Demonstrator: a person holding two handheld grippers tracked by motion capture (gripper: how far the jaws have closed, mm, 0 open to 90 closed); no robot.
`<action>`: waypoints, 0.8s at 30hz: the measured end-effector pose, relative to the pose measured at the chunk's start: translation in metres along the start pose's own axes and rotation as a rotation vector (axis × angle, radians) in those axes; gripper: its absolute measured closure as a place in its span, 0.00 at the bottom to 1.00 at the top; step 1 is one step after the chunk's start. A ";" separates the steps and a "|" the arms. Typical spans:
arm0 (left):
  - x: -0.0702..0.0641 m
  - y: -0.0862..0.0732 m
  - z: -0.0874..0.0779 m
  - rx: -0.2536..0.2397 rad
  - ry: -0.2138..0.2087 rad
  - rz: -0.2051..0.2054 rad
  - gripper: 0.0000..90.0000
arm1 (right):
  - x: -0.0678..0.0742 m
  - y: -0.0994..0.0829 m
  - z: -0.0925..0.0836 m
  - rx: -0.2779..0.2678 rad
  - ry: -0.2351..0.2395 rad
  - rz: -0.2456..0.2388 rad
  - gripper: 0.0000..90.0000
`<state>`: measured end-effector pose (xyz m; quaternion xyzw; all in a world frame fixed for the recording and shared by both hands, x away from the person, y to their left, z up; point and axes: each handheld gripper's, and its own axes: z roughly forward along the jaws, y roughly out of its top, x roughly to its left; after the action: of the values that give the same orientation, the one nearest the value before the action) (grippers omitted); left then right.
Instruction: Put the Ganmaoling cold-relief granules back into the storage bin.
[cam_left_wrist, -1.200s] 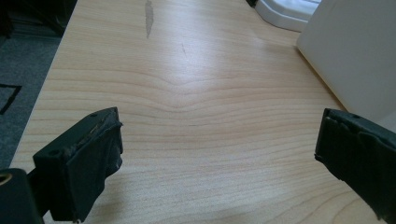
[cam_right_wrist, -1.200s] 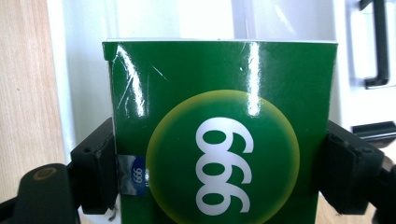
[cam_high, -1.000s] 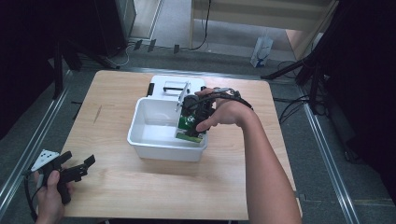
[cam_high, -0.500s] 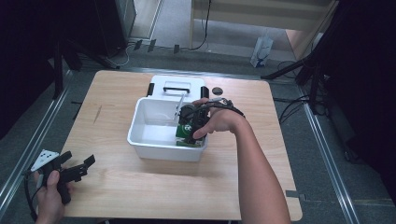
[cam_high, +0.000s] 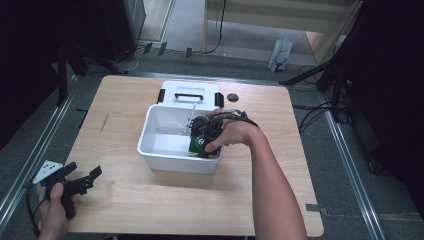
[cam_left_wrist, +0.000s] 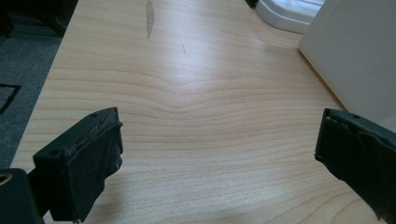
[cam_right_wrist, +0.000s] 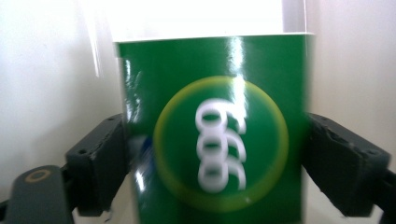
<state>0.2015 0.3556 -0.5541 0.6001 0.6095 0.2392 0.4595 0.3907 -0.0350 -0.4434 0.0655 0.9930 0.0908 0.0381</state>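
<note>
The wooden table (cam_high: 150, 200) carries a white bin (cam_high: 165, 161) near its middle, with the bin's white lid (cam_high: 189, 91) lying flat just behind it at twelve o'clock. Inside the bin, against its three o'clock end, stands a green box (cam_right_wrist: 212, 140) with a yellow ring and white figures on its face. The right gripper (cam_high: 204, 142) reaches down into the bin around this box: in the right gripper view the box sits squarely between the two black fingers (cam_right_wrist: 98, 158), one at nine o'clock and one at three o'clock of it. The jaws have just been opening, and whether the pads press on the box I cannot tell. The left gripper (cam_high: 89, 179) rests low at the table's seven o'clock corner, well apart from the bin, its fingers (cam_left_wrist: 84, 163) spread wide over bare wood.
</note>
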 end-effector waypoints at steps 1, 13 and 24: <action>0.000 0.000 0.000 0.000 0.001 -0.001 0.01 | -0.001 0.000 -0.001 -0.005 -0.003 0.014 0.14; 0.000 0.000 0.000 0.000 0.002 0.002 0.01 | -0.005 -0.007 -0.029 -0.074 -0.032 0.098 0.01; 0.000 0.000 0.000 -0.003 0.005 0.002 0.01 | 0.006 -0.017 -0.067 -0.141 -0.088 0.125 0.00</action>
<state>0.2019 0.3551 -0.5542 0.5994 0.6096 0.2422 0.4587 0.3771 -0.0630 -0.3810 0.1283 0.9755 0.1597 0.0807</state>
